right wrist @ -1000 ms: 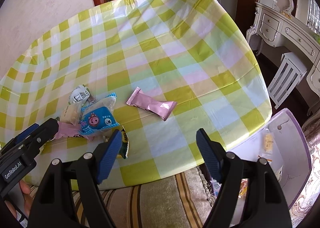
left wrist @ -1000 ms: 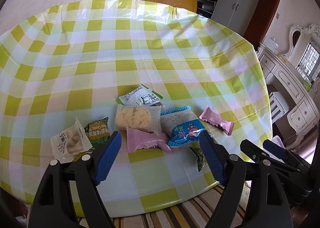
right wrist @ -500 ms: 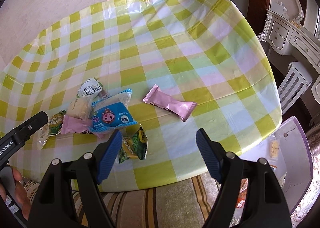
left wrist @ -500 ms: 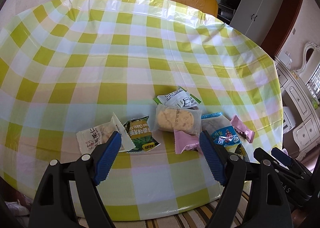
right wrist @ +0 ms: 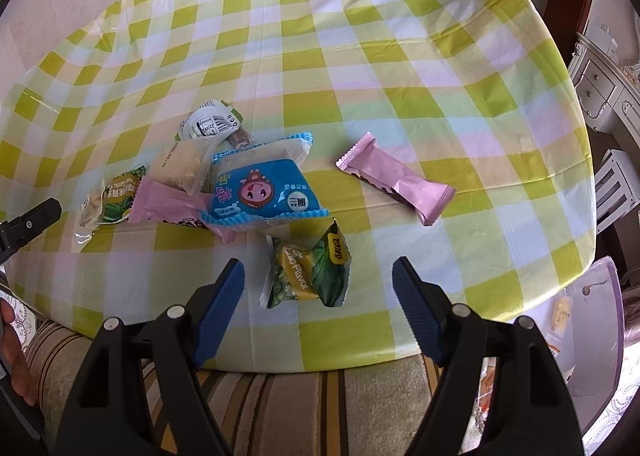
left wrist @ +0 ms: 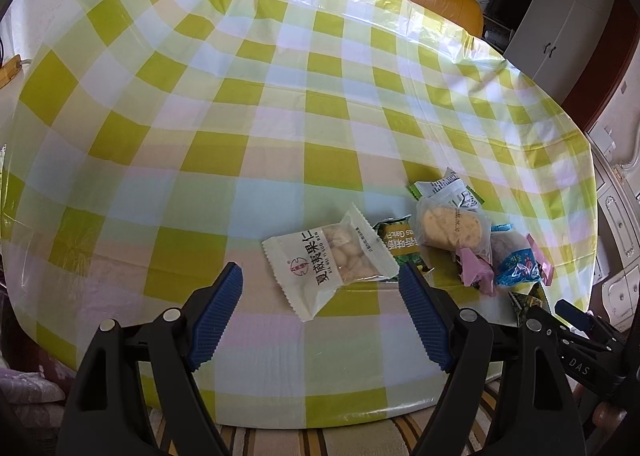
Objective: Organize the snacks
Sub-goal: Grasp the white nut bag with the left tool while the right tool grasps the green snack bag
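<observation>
Several snack packets lie near the front edge of a round table under a green checked cloth. A white nut packet lies just ahead of my left gripper, which hangs open and empty above the cloth. Right of the packet sit a clear-wrapped yellow cake, a pink packet and a blue packet. My right gripper is open too, with a green pea packet lying between and just beyond its fingertips, not touched. Further off are the blue packet and a long pink bar.
A white and purple bin holding a few snacks stands beside the table at lower right. A striped cushion runs under the table's front edge. A white dresser and a white chair stand to the right.
My left gripper has slid left along the table edge, so the white nut packet now lies ahead of it. My right gripper has come nearer over the green pea packet. Both jaws stay equally wide.
</observation>
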{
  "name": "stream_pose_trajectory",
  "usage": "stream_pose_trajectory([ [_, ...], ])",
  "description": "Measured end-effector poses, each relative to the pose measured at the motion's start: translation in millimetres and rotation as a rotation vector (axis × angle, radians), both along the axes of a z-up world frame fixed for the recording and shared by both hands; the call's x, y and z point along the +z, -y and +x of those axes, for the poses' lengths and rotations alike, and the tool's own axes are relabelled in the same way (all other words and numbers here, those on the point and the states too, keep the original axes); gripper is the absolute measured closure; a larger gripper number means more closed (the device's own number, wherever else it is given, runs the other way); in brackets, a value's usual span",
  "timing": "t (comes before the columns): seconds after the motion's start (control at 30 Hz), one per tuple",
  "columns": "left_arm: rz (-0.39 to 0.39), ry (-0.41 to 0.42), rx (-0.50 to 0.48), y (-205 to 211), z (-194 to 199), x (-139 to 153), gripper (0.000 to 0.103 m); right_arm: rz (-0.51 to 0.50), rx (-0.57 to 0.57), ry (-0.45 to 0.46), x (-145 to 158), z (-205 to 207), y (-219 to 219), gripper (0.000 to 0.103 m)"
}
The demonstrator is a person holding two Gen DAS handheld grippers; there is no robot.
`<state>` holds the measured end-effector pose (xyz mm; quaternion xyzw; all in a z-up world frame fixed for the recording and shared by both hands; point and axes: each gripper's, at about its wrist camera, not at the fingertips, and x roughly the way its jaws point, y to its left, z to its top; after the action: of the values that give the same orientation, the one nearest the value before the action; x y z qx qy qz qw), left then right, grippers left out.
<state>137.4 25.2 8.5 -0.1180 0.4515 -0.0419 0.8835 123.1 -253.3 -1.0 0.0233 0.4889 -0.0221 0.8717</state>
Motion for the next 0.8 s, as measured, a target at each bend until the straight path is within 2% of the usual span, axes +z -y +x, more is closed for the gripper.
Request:
stream_pose_trajectory([
  [0.1,0.007,-0.020,0.004,-9,-2,-4,0.025,-0.009,0.013,-0.020,-5,4,-4,0.027],
  [0.23,0.045,-0.045,-0.049,-6,-1,-8,0.025,-0.033,0.029,-0.043,-11,10,-10,0.027],
  [0.33,0.118,-0.063,-0.116,6,2,-10,0.017,-0.045,0.034,-0.049,-13,11,-12,0.027],
  [0.47,0.238,-0.082,-0.204,18,12,-16,0.014,-0.048,0.037,-0.065,-17,14,-13,0.038],
  [0.6,0.366,-0.070,-0.302,30,25,-23,0.014,-0.045,0.043,-0.078,-22,15,-14,0.044],
  [0.7,0.394,-0.058,-0.370,32,33,-27,0.014,-0.037,0.042,-0.082,-23,15,-14,0.050],
  [0.8,0.379,-0.047,-0.434,33,39,-29,0.014,-0.022,0.043,-0.091,-25,16,-13,0.055],
])
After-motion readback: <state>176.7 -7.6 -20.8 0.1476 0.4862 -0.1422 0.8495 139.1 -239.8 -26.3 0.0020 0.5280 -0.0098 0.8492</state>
